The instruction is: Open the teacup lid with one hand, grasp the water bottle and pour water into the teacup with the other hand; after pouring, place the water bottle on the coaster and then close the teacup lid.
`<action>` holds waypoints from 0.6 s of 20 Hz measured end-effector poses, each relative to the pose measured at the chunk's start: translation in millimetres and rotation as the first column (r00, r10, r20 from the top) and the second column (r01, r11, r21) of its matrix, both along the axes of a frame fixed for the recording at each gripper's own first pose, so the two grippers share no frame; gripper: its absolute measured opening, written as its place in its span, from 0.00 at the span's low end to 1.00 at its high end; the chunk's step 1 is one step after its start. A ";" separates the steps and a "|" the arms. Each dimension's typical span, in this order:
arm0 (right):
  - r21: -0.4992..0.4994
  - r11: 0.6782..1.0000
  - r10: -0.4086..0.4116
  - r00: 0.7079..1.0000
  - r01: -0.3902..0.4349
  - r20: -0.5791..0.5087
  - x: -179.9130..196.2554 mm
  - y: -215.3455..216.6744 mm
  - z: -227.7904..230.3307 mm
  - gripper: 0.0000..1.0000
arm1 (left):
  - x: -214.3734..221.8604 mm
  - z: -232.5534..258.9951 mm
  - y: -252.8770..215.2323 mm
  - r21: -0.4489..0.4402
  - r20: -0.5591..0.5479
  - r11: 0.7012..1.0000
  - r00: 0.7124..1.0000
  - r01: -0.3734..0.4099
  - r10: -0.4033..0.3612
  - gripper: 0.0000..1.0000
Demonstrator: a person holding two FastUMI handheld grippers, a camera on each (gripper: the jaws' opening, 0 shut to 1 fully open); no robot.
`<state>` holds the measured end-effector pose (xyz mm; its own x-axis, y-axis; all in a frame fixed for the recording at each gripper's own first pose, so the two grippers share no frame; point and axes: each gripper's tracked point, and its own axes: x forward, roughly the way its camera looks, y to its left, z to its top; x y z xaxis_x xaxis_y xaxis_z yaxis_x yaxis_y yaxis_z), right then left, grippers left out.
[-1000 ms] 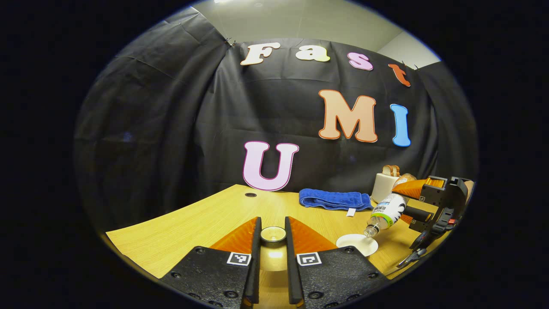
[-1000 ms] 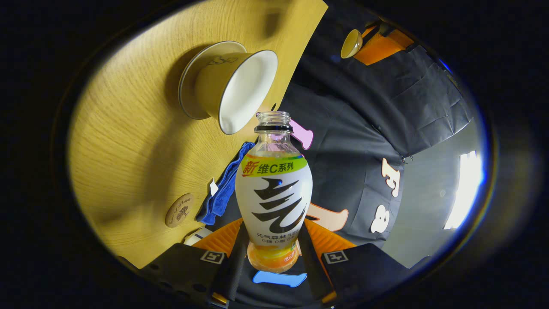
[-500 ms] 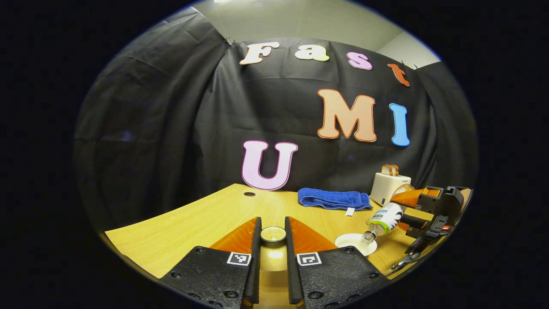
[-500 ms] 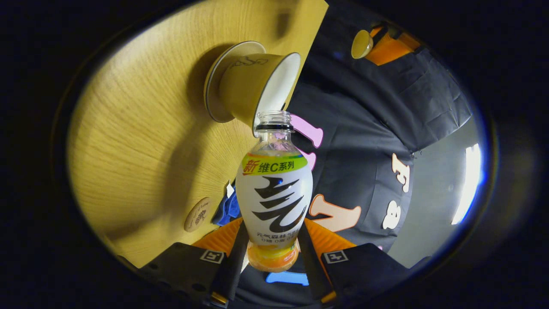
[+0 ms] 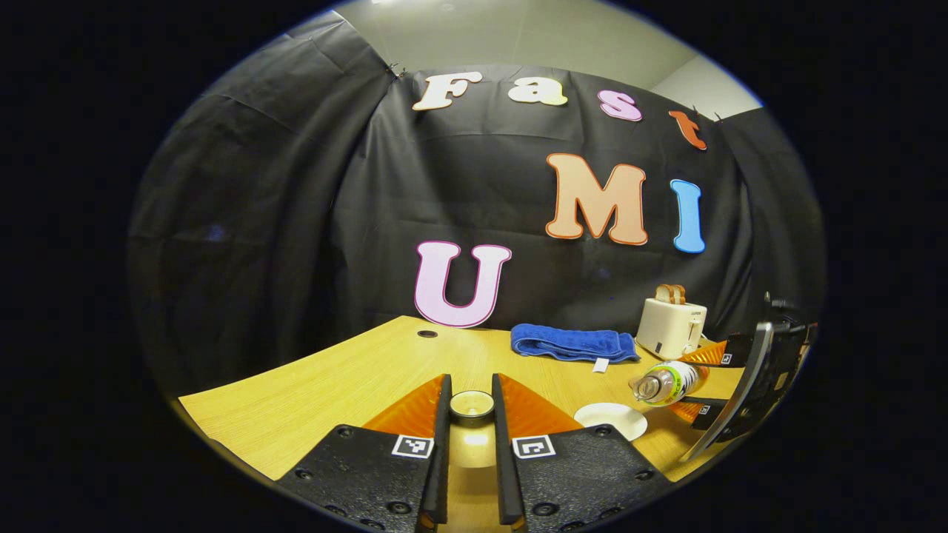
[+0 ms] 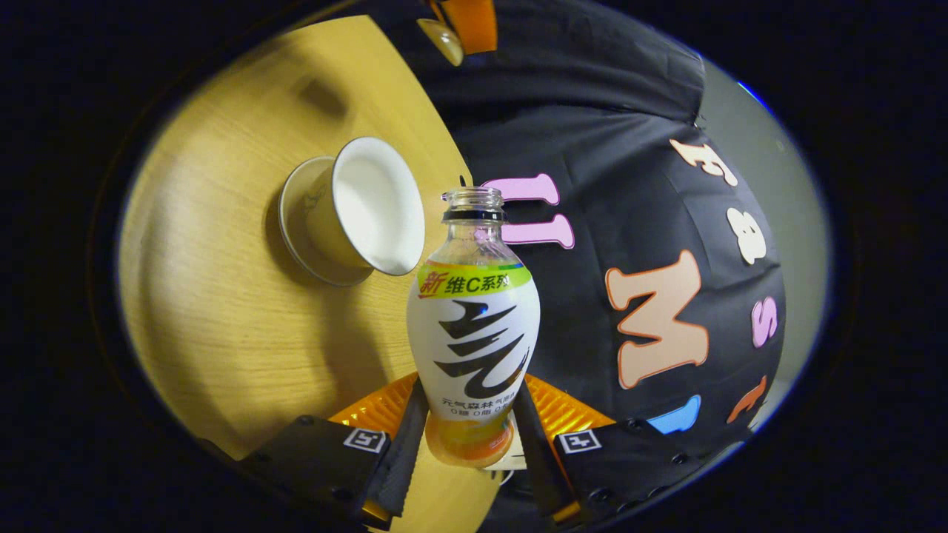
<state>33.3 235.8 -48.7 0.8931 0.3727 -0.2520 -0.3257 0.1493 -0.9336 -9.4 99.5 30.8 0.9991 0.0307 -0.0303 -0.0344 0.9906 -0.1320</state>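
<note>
My left gripper is shut on the knob of the teacup lid and holds it above the table. The open teacup stands to its right; in the right gripper view the teacup sits on its saucer, white inside. My right gripper is shut on the lower body of the uncapped water bottle. In the left gripper view the bottle lies nearly level, its mouth just right of and above the cup, with the right gripper behind it.
A folded blue towel lies at the back of the wooden table, with a white toaster holding bread to its right. A small dark hole marks the tabletop near the wall. The left gripper with the lid shows at the top of the right gripper view.
The bottle has swung up from its downward tilt over the cup to nearly level, its mouth drawn back to the cup's right. The left gripper and lid have stayed put.
</note>
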 end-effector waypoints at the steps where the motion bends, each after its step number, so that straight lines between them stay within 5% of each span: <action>1: 0.042 0.999 -0.011 0.999 0.012 -0.038 -0.4 1.6 0.3 0.67 | -1.0 -0.2 -0.6 -0.002 -0.001 1.000 1.000 0.001 -0.001 0.24; 7: 0.294 0.949 -0.031 0.963 0.112 -0.269 -3.8 9.2 -2.5 0.67 | -1.8 0.5 -2.3 -0.006 0.000 1.000 1.000 0.006 -0.006 0.24; 12: 0.486 0.844 -0.034 0.926 0.228 -0.376 11.0 4.9 12.6 0.68 | -1.1 1.0 -5.5 -0.011 0.002 1.000 1.000 0.016 -0.016 0.24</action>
<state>44.3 240.7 -36.1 0.8360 0.4195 -0.3536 -0.5487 0.6371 -0.5414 -10.4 94.0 31.8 0.9995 0.0144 -0.0288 -0.0184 0.9895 -0.1433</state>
